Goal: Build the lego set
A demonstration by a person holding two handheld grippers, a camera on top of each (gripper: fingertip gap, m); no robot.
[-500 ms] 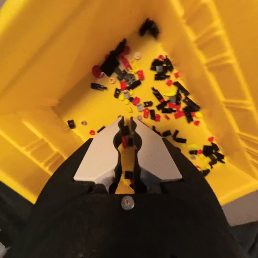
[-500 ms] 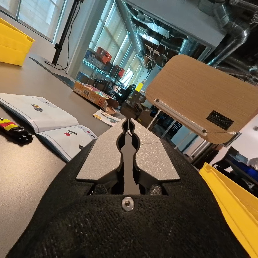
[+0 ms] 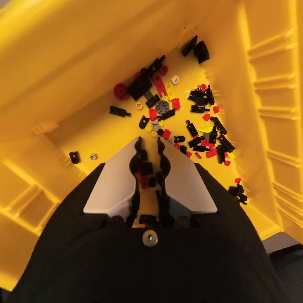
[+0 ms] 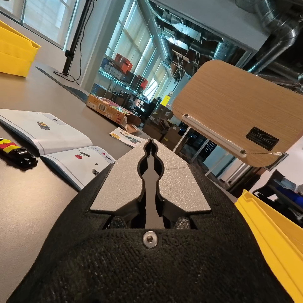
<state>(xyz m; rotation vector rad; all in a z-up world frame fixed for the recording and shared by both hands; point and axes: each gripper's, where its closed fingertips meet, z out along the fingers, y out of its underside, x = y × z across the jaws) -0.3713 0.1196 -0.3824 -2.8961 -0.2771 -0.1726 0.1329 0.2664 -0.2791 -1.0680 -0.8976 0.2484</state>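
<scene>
My left gripper (image 3: 148, 139) points down into a yellow bin (image 3: 65, 65) and is open by a narrow gap, holding nothing. Many small black, red, yellow and grey lego pieces (image 3: 180, 118) lie on the bin floor just beyond the tips; a few black and red pieces (image 3: 146, 170) show between the fingers. My right gripper (image 4: 150, 141) is shut and empty, resting low over the dark table (image 4: 32, 205). A partly built black, red and yellow lego model (image 4: 14, 150) lies at the left, beside an open instruction booklet (image 4: 54, 139).
The bin's ribbed walls (image 3: 270, 114) close in on all sides. In the right wrist view, a yellow bin edge (image 4: 270, 232) is at the right, another yellow bin (image 4: 14, 54) far left, a lego box (image 4: 109, 109) and leaflet (image 4: 126, 136) ahead, a wooden chair back (image 4: 237, 111). Spacing between my two grippers at the tips: around 55 cm.
My left gripper has gone deeper into the bin toward the pieces and its fingers have opened a little wider. The right gripper has barely moved.
</scene>
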